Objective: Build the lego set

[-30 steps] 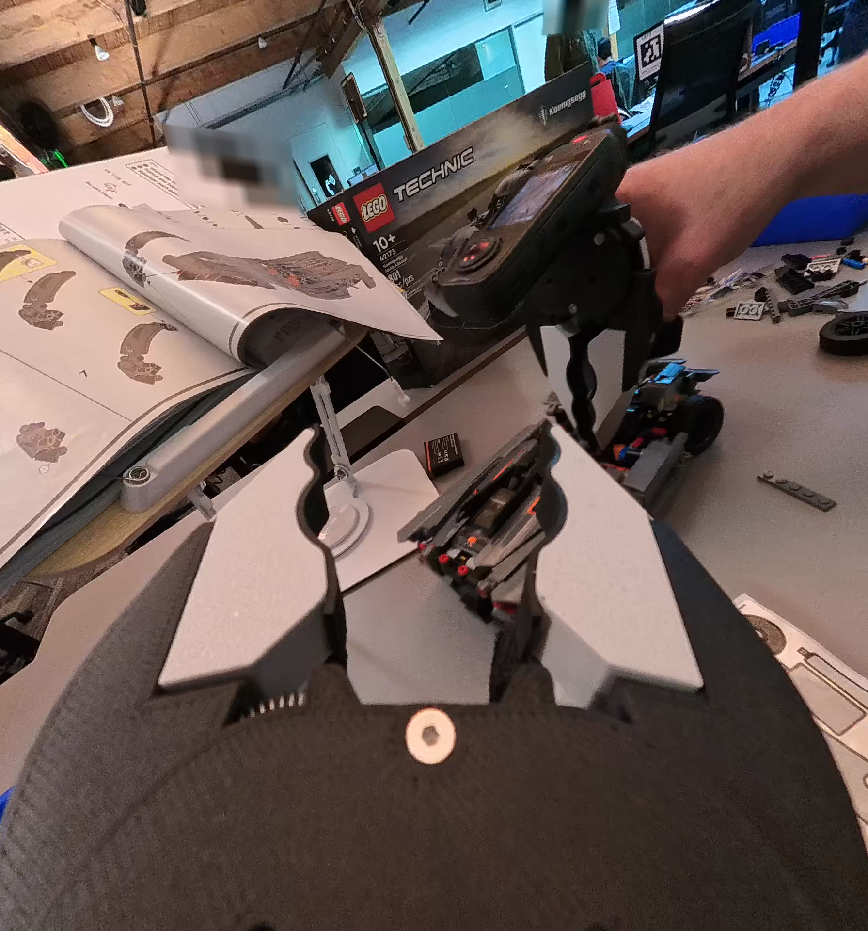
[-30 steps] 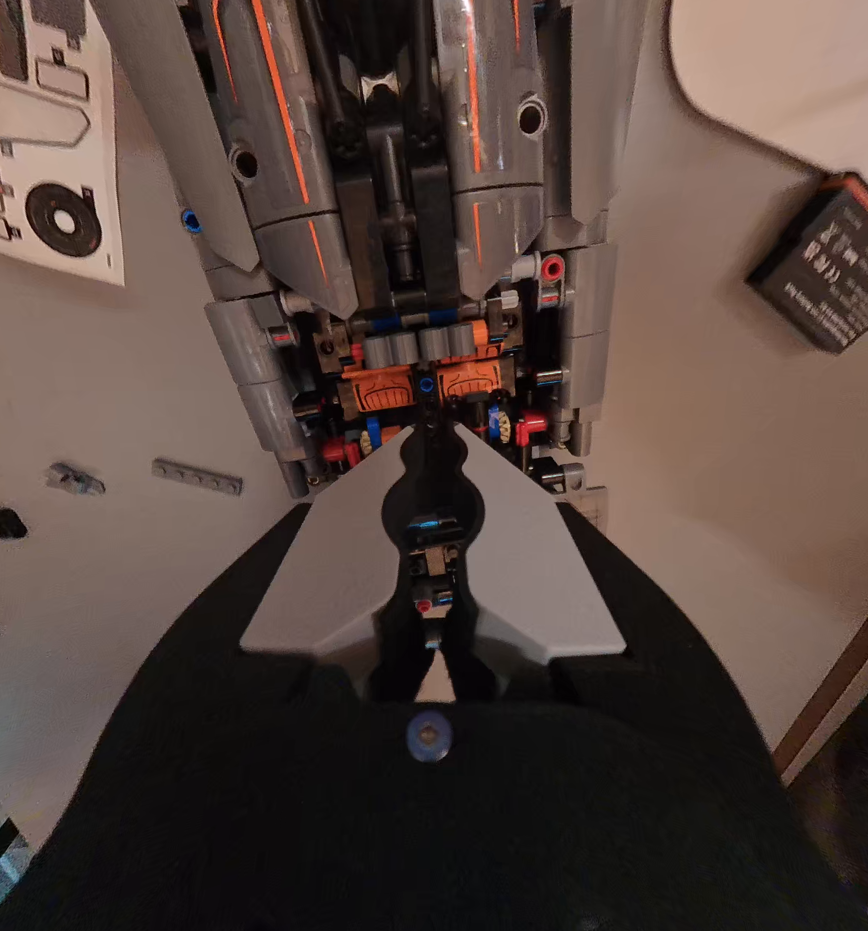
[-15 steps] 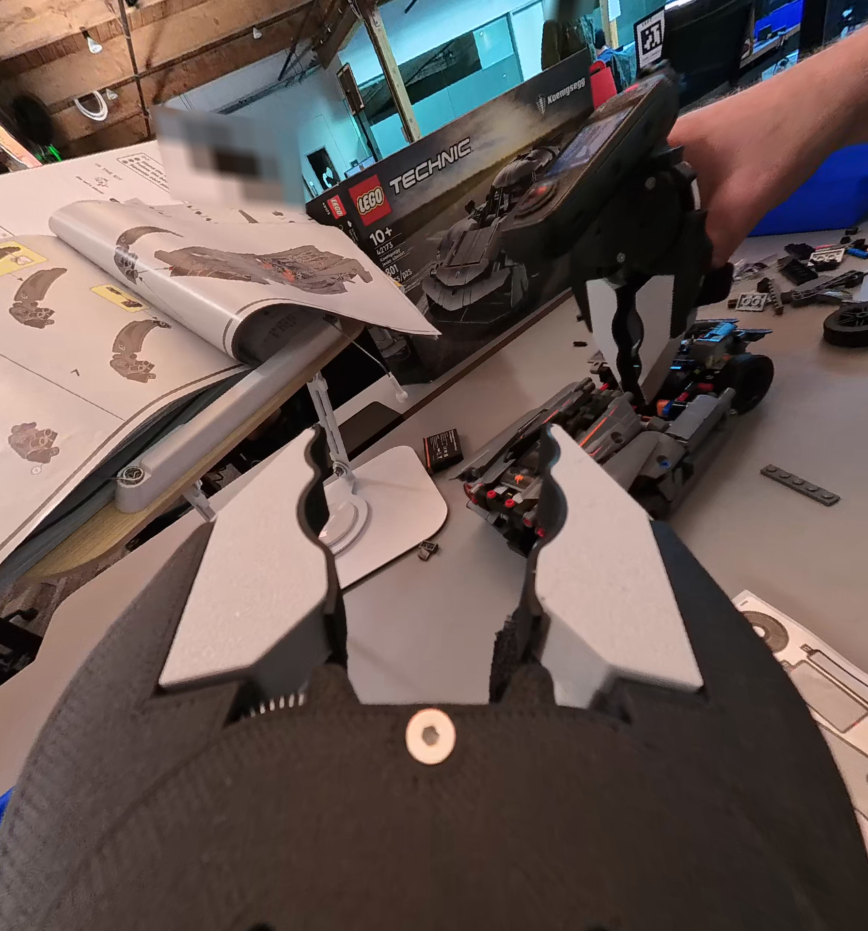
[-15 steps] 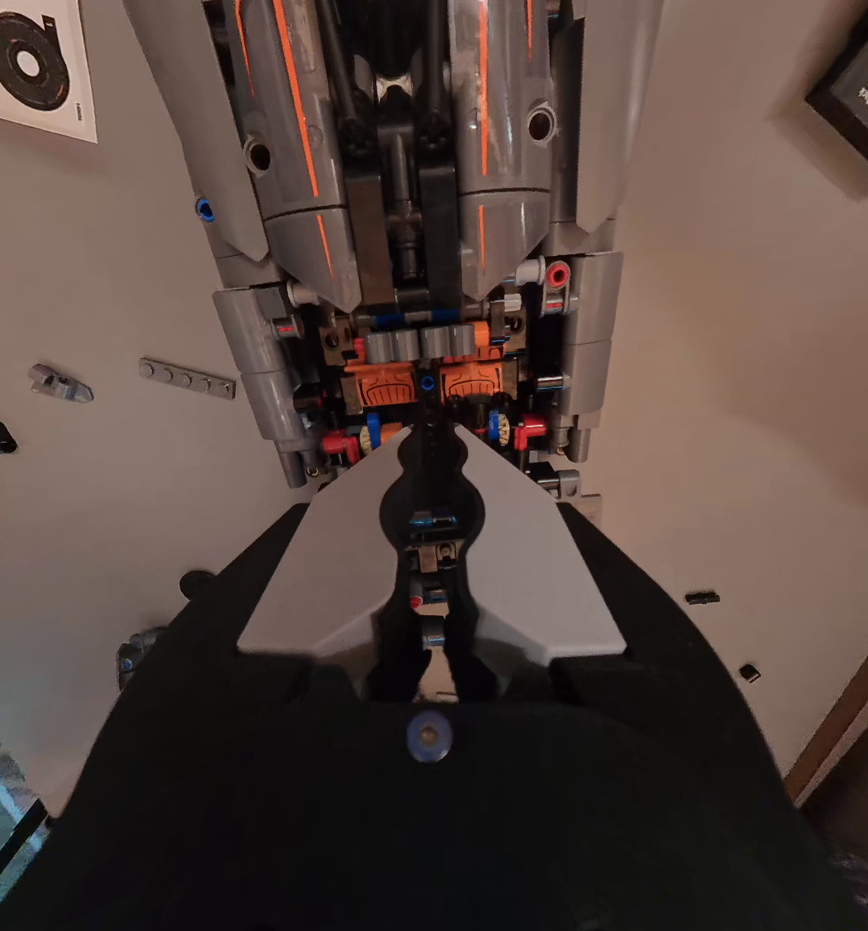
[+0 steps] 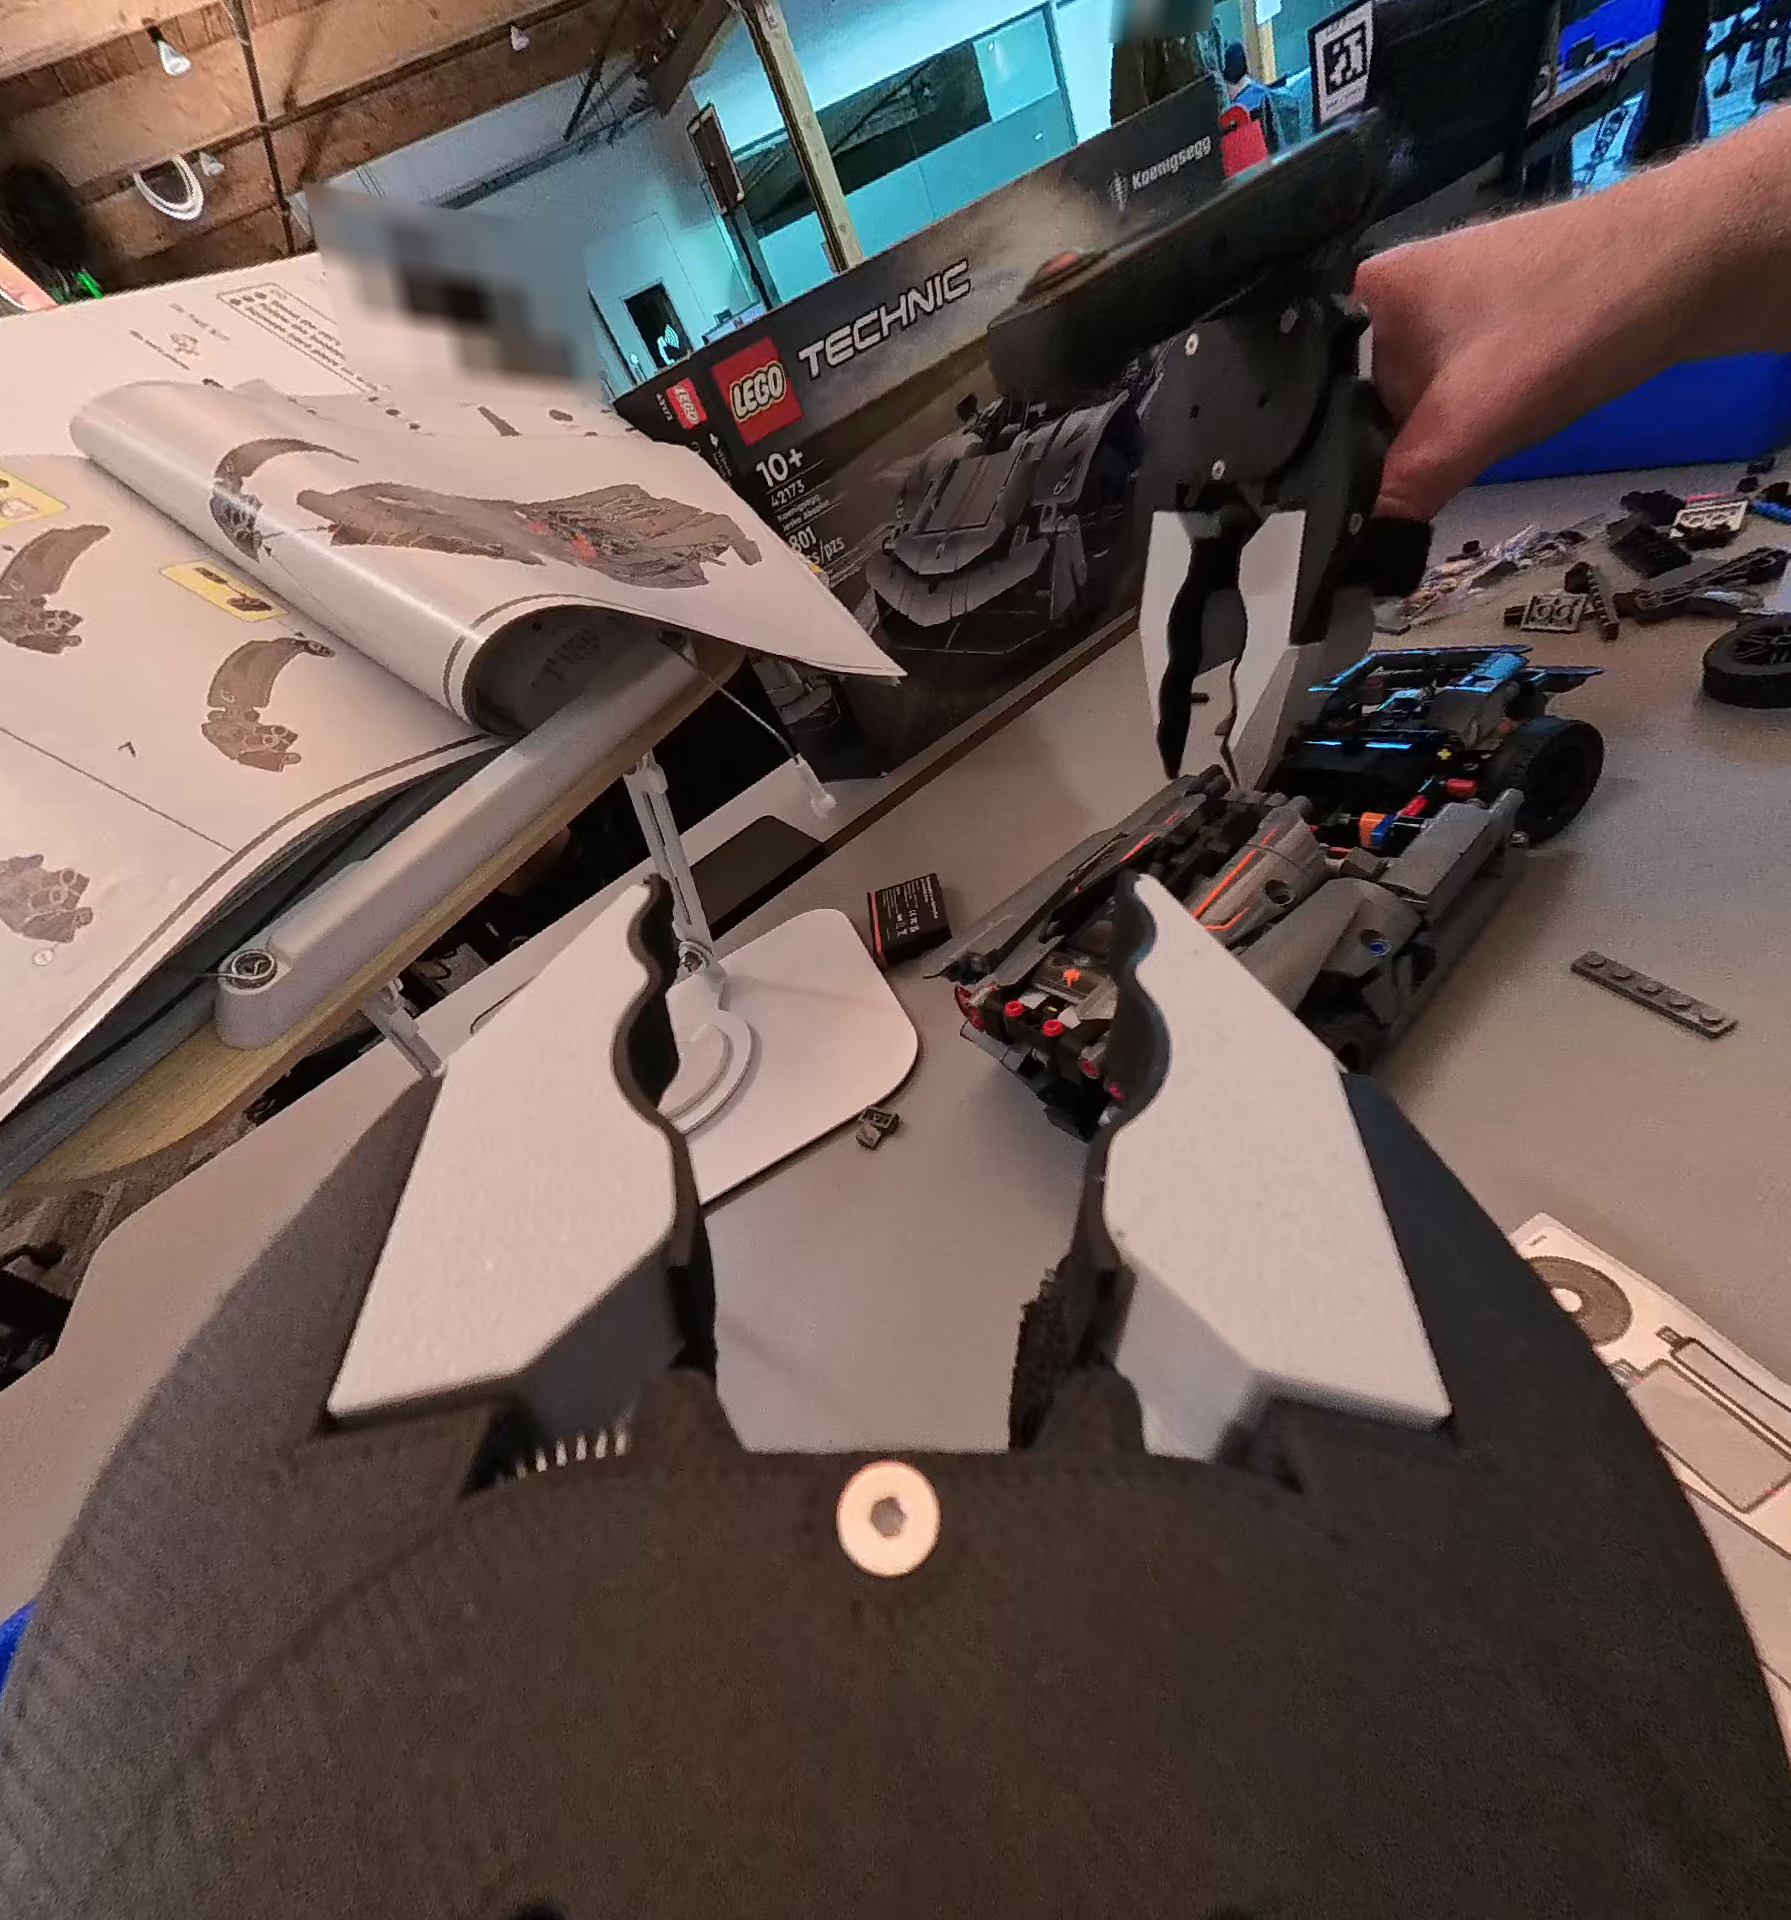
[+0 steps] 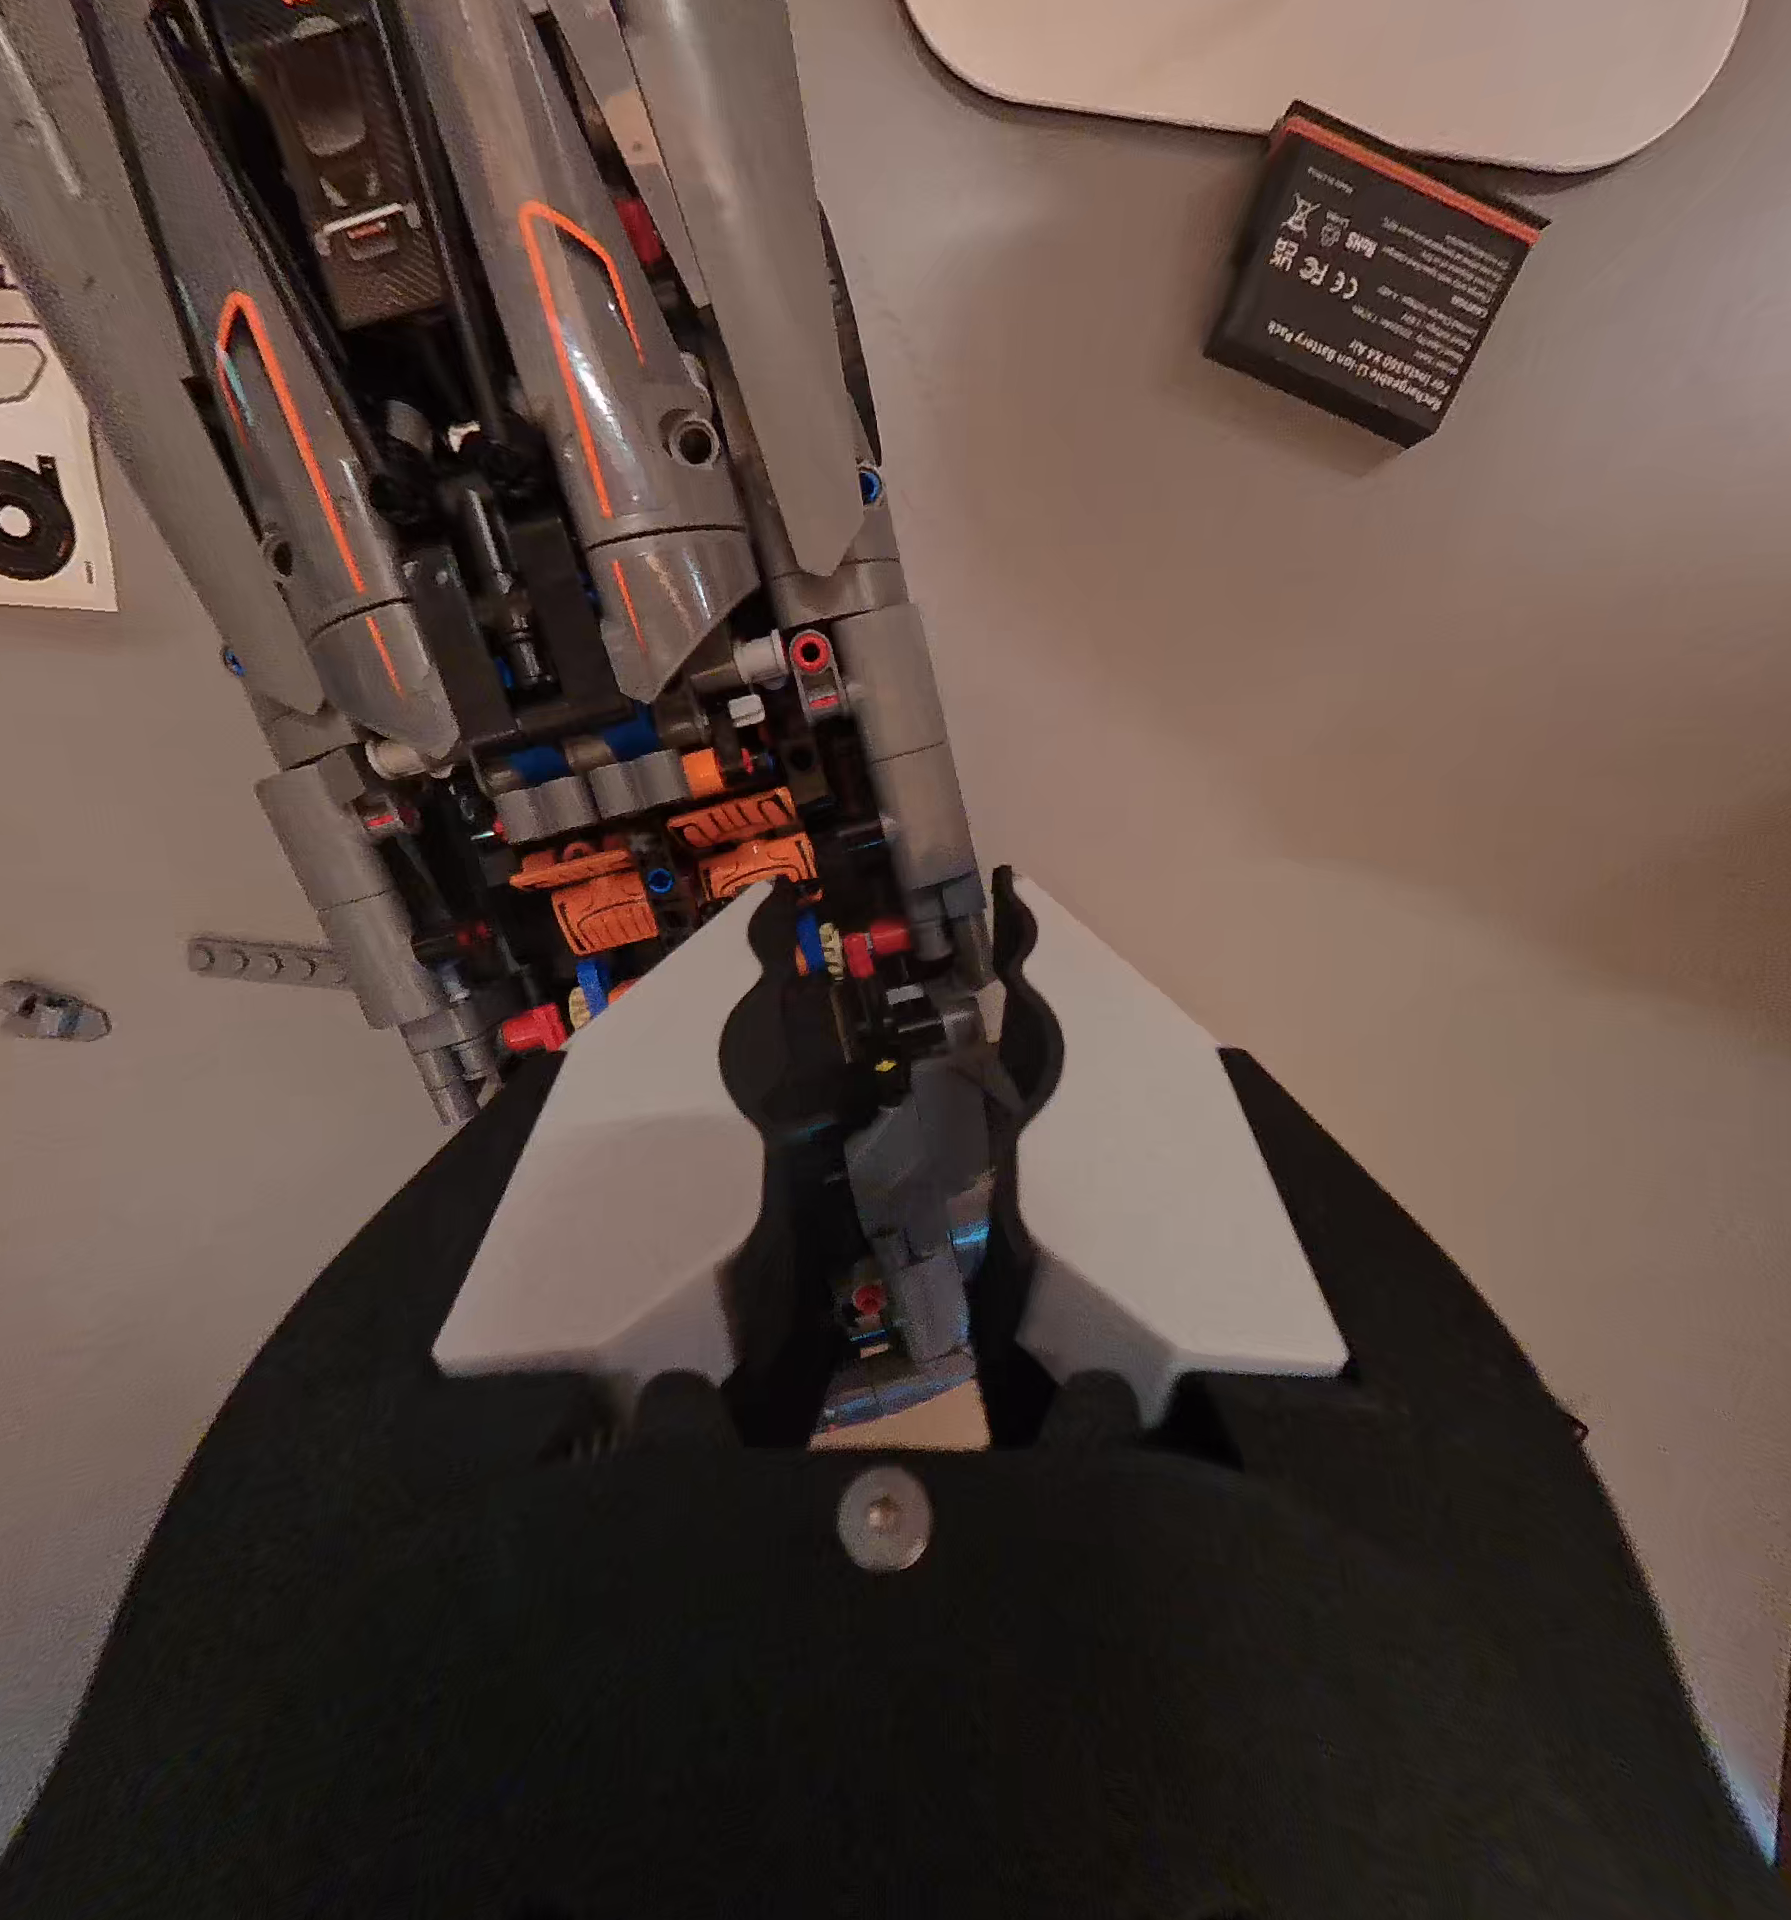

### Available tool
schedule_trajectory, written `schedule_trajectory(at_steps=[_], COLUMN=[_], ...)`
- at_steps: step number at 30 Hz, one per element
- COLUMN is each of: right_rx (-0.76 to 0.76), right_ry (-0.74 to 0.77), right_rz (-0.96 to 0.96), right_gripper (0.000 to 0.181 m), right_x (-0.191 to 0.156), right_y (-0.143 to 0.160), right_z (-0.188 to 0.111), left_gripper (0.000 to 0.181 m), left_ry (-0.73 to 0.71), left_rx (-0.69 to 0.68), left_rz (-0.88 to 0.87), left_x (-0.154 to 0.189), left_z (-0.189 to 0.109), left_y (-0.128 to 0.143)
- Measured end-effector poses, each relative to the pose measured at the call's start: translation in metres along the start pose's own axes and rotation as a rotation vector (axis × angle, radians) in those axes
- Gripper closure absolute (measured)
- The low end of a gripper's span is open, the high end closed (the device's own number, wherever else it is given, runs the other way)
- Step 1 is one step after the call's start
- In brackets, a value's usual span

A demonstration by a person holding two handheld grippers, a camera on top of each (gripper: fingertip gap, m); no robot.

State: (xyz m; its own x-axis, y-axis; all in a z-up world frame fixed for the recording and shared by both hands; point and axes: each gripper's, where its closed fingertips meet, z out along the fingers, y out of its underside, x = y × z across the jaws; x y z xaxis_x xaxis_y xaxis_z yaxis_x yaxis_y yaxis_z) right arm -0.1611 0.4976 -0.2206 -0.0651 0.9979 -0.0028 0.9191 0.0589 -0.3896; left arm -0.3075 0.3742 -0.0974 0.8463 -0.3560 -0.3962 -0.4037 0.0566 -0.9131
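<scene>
Grey table (image 5: 1649,1122), lego car (image 5: 1317,894) partly hidden, left gripper (image 5: 886,997) spread empty, right gripper (image 6: 886,914) parted above it.

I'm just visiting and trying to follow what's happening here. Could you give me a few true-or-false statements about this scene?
1. The left tool is open and holds nothing. True.
2. The instruction booklet is closed. False: it lies open on a stand.
3. The right tool hangs over the model car. True.
4. The right tool clamps a loose wheel. False: that tool is open, and the wheel lies on the table beyond the car.
</scene>
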Motion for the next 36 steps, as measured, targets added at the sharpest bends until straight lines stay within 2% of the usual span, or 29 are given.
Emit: schedule_trajectory(at_steps=[18,28,36], right_rx=[-0.070,-0.019,-0.033], right_ry=[-0.023,-0.002,-0.052], right_rz=[0.004,-0.009,-0.013], right_gripper=[0.149,0.148,0.142], right_x=[0.003,0.000,-0.010], right_y=[0.002,-0.003,-0.003], right_z=[0.012,-0.006,-0.001], left_gripper=[0.099,0.099,0.099], left_ry=[0.006,0.009,0.006], left_rx=[-0.008,-0.010,-0.012], left_rz=[0.008,0.006,0.001], left_x=[0.002,0.002,0.001], left_z=[0.001,0.002,0.002], left_y=[0.002,0.002,0.004])
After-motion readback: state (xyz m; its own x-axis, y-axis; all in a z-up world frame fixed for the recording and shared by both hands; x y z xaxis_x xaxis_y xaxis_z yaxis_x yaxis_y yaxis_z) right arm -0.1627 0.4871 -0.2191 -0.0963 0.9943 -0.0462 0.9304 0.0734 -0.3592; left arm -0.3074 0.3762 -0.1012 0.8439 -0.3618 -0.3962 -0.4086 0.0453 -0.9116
